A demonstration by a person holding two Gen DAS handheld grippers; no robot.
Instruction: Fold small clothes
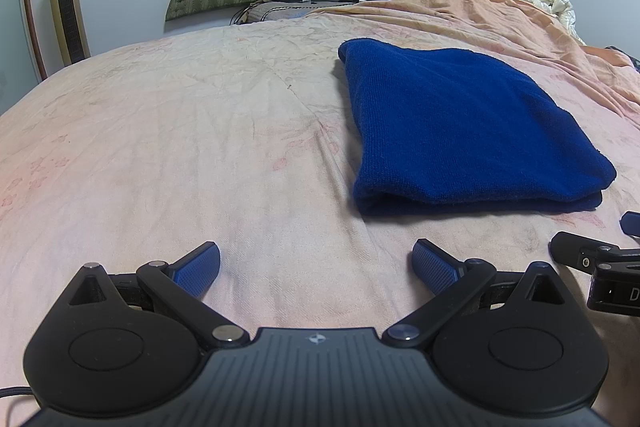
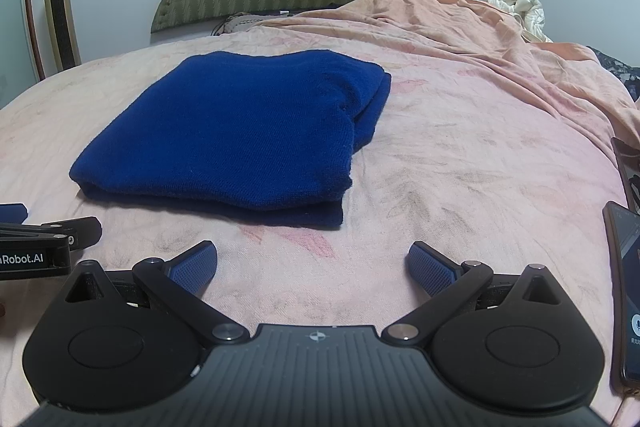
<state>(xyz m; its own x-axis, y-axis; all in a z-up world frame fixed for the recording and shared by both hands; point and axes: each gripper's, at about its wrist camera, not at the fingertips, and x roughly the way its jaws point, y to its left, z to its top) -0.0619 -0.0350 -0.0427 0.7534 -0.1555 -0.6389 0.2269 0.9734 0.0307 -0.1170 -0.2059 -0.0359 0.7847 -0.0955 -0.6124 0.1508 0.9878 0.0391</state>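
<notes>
Pink bedsheet [image 1: 160, 147], folded blue cloth [image 1: 460, 131] ahead of both tongs (spread, empty)

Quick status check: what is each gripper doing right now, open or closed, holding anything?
Left gripper: open, empty, low over the bedsheet, short of the folded blue cloth.
Right gripper: open, empty, also short of the cloth.

a pink bed [image 1: 160, 147] carries a folded blue cloth [image 1: 460, 123], a rumpled orange sheet [image 1: 500, 15] and two phones [image 2: 626, 287] at its right edge.
</notes>
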